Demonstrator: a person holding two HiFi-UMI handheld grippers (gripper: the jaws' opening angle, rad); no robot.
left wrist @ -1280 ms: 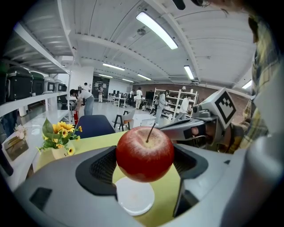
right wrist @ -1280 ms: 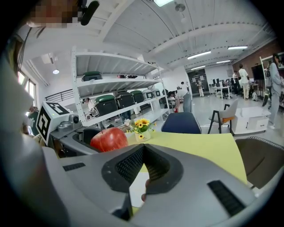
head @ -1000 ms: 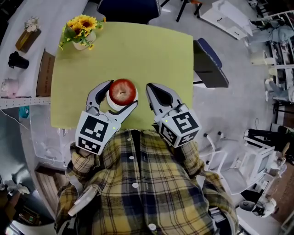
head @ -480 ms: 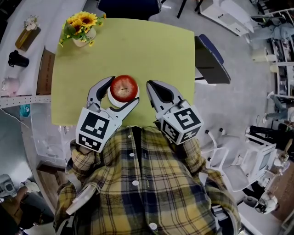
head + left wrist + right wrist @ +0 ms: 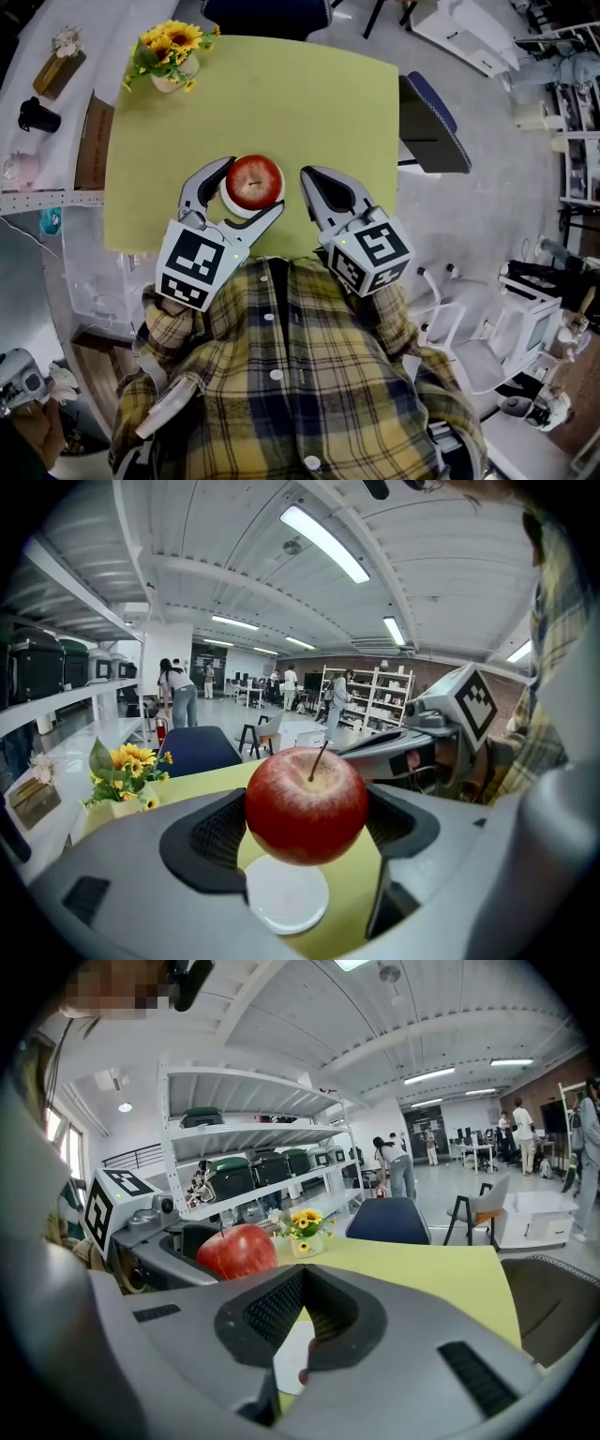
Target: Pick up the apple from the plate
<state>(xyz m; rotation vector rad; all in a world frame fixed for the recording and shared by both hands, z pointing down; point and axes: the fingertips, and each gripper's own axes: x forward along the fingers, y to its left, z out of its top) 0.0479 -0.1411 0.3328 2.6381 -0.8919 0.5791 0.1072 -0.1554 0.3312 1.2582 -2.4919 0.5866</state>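
Head view: the yellow-green counter (image 5: 309, 112) carries a white plate (image 5: 234, 208) near the middle of its near edge. The red apple (image 5: 254, 180) is over that plate, set slightly toward its far side. The left gripper (image 5: 251, 187) reaches in over the near edge with a jaw on each side of the apple. The right gripper (image 5: 314, 183) lies just beside it to the right, jaws pressed together and empty. A vase of sunflowers (image 5: 169, 54) stands at the counter's far left corner. A blue chair (image 5: 262, 14) is pushed up to the far edge.

Left gripper view: the apple (image 5: 306, 803) sits stem up, clamped between the two ribbed pads (image 5: 217, 836), which press on its sides. The plate (image 5: 286, 897) shows below it, but whether the apple touches the plate cannot be told.

Right gripper view: the two jaws meet with nothing held between them. The apple (image 5: 236, 1251) shows to the left, gripped by the other gripper. The sunflowers (image 5: 305, 1225) stand beyond it at the counter's far side.
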